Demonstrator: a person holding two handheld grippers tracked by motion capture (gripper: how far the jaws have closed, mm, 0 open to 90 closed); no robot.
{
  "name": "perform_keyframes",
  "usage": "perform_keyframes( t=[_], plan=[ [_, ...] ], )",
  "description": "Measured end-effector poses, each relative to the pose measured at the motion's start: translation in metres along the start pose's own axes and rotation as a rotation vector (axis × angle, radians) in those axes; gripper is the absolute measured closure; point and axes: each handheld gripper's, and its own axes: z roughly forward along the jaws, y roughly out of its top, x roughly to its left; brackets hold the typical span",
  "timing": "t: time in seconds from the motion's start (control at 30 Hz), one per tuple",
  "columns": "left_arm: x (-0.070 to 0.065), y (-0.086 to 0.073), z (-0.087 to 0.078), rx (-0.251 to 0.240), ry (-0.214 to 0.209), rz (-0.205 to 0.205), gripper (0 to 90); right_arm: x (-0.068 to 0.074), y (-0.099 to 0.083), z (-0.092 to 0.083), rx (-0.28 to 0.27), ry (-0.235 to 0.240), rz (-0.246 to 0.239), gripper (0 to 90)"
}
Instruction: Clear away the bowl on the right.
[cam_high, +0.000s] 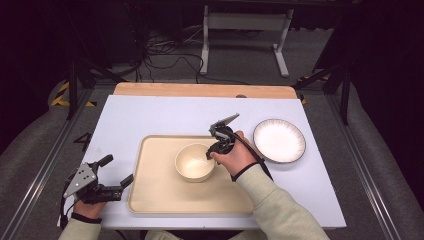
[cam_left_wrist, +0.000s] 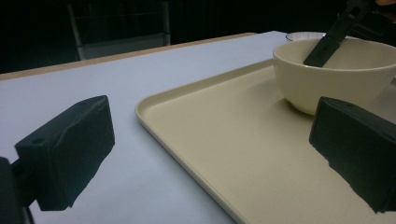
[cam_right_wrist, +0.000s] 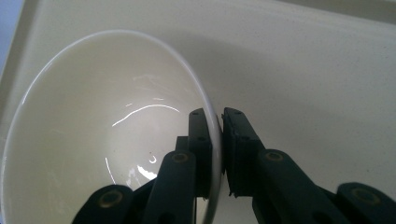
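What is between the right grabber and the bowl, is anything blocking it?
Nothing visible. The right gripper is already clamped on the rim of the bowl, one jaw inside and one outside. The bowl sits on the tray, and the left gripper waits open at the tray's left edge.

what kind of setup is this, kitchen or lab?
Likely a lab recording rig, not a kitchen: a white-covered table on bare floor, loose cables behind it, dark curtained surrounds, and only staged tableware, a bowl on a tray.
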Motion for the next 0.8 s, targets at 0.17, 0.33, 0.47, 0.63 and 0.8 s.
perform_keyframes(
  t=[0.17, 0.33, 0.47, 0.63, 0.8],
  plan=[
    [0.0, 0.0, 0.0, 0.0, 0.0, 0.0, 0.7, -0.002, -0.001, 0.003, 0.003, -0.001, -0.001, 82.6],
    [0.0, 0.0, 0.0, 0.001, 0.0, 0.0, 0.7, -0.005, -0.002, 0.003, 0.003, 0.007, -0.009, 82.3],
    [0.0, 0.0, 0.0, 0.001, 0.001, 0.0, 0.7, -0.009, -0.002, 0.004, 0.012, 0.016, -0.01, 79.2],
    [0.0, 0.0, 0.0, 0.0, 0.001, 0.0, 0.7, -0.01, -0.003, 0.001, -0.005, 0.019, -0.017, 77.0],
    [0.0, 0.0, 0.0, 0.001, 0.001, 0.0, 0.7, -0.01, -0.003, -0.007, -0.034, 0.029, -0.033, 71.8]
  ],
)
